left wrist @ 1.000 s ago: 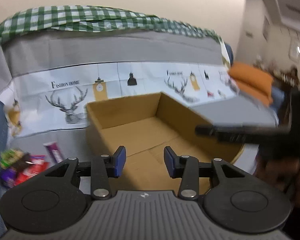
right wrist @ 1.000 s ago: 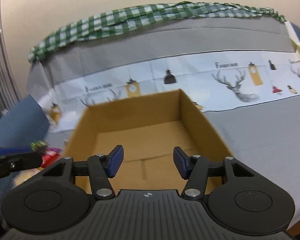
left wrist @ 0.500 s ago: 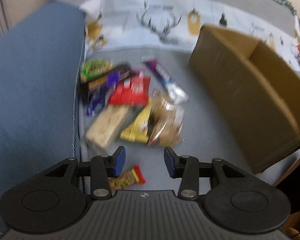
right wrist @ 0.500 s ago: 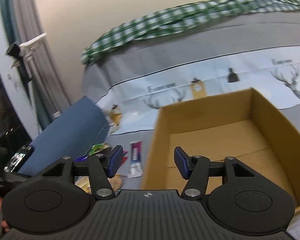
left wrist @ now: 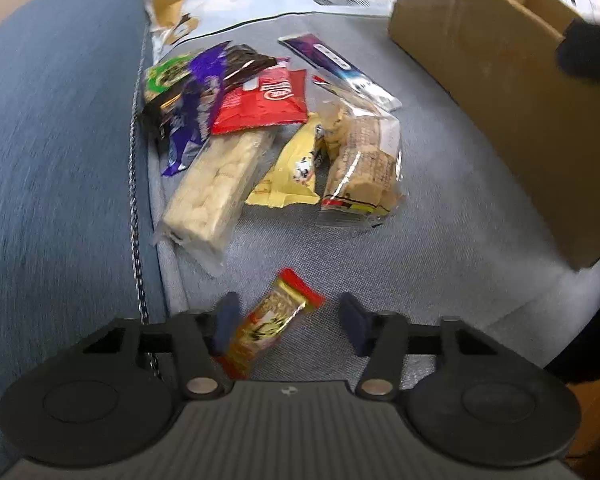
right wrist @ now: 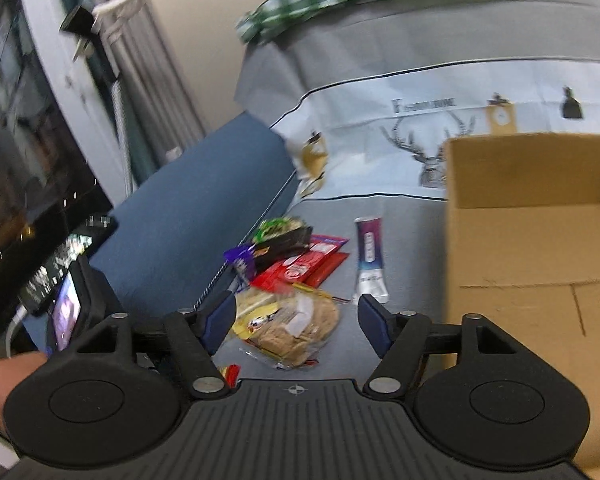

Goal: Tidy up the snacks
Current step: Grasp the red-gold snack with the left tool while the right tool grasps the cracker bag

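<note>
A pile of snack packets lies on the grey cover: a red packet [left wrist: 262, 102], a pale cracker sleeve [left wrist: 216, 192], a yellow packet [left wrist: 290, 172], a clear biscuit bag [left wrist: 360, 164] and a purple-and-white bar [left wrist: 336, 64]. A small gold-and-red bar [left wrist: 270, 322] lies apart, between the fingers of my open left gripper [left wrist: 288, 322], which hovers over it. An open, empty cardboard box [right wrist: 540, 248] stands to the right of the pile. My right gripper [right wrist: 298, 326] is open and empty, above the biscuit bag [right wrist: 296, 328].
A blue cushion [left wrist: 56, 152] borders the pile on the left. A deer-print cloth [right wrist: 420, 132] hangs behind the pile and box. The left gripper's body with a small screen [right wrist: 68, 312] shows at the left of the right wrist view.
Both grippers swung left from the box to the snack pile. The left gripper dropped closer to the small gold-and-red bar and its jaws opened wider. The right jaws also widened.
</note>
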Motion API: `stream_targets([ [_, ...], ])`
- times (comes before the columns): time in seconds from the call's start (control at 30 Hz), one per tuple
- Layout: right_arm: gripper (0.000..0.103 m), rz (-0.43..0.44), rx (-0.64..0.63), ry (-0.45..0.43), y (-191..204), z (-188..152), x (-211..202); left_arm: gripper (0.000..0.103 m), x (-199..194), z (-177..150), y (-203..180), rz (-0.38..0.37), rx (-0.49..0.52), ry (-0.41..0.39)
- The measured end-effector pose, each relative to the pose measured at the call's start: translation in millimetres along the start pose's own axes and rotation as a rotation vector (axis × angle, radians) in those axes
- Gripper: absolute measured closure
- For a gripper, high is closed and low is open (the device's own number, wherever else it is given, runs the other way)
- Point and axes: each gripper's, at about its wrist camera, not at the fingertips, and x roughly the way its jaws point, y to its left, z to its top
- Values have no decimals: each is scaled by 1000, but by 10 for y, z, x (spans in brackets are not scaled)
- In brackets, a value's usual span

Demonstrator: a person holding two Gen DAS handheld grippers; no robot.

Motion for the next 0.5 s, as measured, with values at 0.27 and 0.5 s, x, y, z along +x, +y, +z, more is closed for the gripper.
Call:
stream_targets([
  [0.27, 20, -11, -30, 75, 199, -32, 593, 85, -222, -157, -2, -29, -108, -75],
  [0.5, 18, -86, 107, 165, 8, -154, 1174, 85, -258, -169, 22, -54, -144, -105],
])
